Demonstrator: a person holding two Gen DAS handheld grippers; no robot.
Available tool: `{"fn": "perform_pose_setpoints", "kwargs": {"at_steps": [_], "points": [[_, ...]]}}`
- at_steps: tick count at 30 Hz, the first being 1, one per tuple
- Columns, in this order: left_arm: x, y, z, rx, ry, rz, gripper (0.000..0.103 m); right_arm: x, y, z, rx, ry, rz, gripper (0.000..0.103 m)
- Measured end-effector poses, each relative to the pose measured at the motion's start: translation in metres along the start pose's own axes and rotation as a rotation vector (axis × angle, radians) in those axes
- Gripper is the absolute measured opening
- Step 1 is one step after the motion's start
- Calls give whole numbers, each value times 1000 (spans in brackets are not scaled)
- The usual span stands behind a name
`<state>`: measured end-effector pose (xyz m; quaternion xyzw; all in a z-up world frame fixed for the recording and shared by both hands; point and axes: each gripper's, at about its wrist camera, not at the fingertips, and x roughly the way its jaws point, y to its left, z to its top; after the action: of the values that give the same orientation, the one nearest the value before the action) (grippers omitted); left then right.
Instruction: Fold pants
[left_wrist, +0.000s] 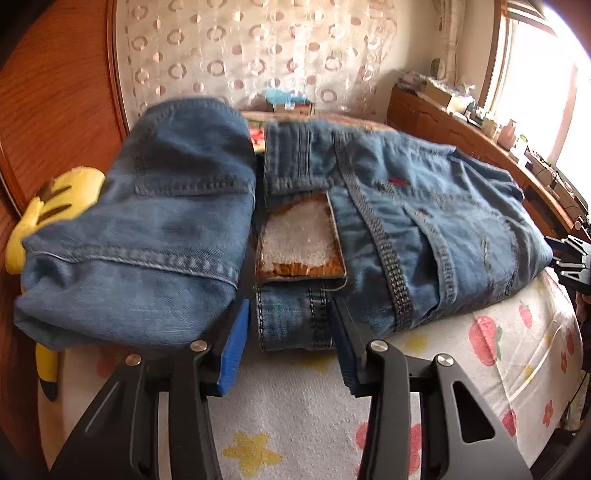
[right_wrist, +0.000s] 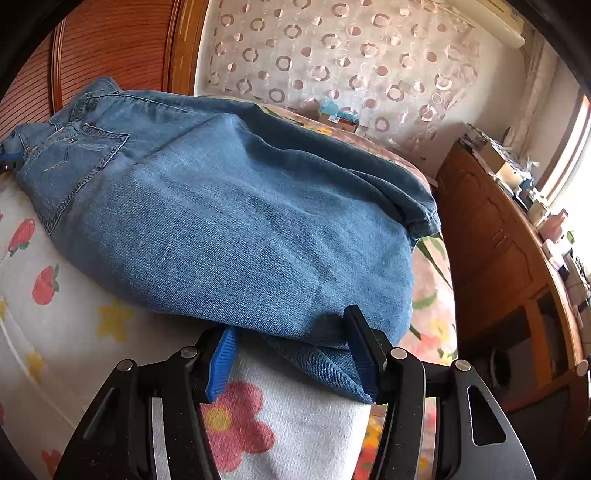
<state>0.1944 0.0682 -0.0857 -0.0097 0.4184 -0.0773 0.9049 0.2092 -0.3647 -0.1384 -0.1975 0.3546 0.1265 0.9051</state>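
Observation:
Blue jeans (left_wrist: 406, 229) lie folded on a flower-print blanket (left_wrist: 509, 354). In the left wrist view the waistband with its leather patch (left_wrist: 299, 240) faces me, and a folded denim part (left_wrist: 155, 221) lies at the left. My left gripper (left_wrist: 291, 347) is open, its blue pads (left_wrist: 232, 354) either side of the waistband edge. In the right wrist view the jeans (right_wrist: 240, 221) show the back pocket (right_wrist: 77, 166) at far left. My right gripper (right_wrist: 295, 358) is open at the near folded edge, fabric lying between the jaws. The other gripper (right_wrist: 9, 160) shows at the waistband.
A yellow plush toy (left_wrist: 40, 221) lies left of the jeans. A wooden headboard (left_wrist: 55, 92) stands behind at left. A wooden cabinet (right_wrist: 498, 240) with clutter runs along the right under a window. A small box (left_wrist: 288, 101) sits at the far bed edge.

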Motion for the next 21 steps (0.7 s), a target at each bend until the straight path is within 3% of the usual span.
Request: {"fn": "perform_pose_setpoints", "kwargs": {"at_steps": [2, 6, 7, 8, 10, 21], "points": [[3, -2, -1, 6, 5, 3, 45, 0, -2, -1, 5, -1, 9, 57], [2, -4, -1, 3, -5, -20, 37, 0, 3, 1, -13, -5, 36, 28], [1, -4, 0, 4, -11, -22, 28, 0, 6, 2, -29, -4, 30, 18], [-2, -5, 0, 8, -18, -31, 18, 1, 9, 3, -47, -1, 18, 14], [-9, -9, 5, 16, -38, -27, 18, 1, 10, 6, -60, -5, 11, 7], [-78, -32, 74, 138, -211, 34, 16, -39, 1, 66, -84, -165, -16, 5]]}}
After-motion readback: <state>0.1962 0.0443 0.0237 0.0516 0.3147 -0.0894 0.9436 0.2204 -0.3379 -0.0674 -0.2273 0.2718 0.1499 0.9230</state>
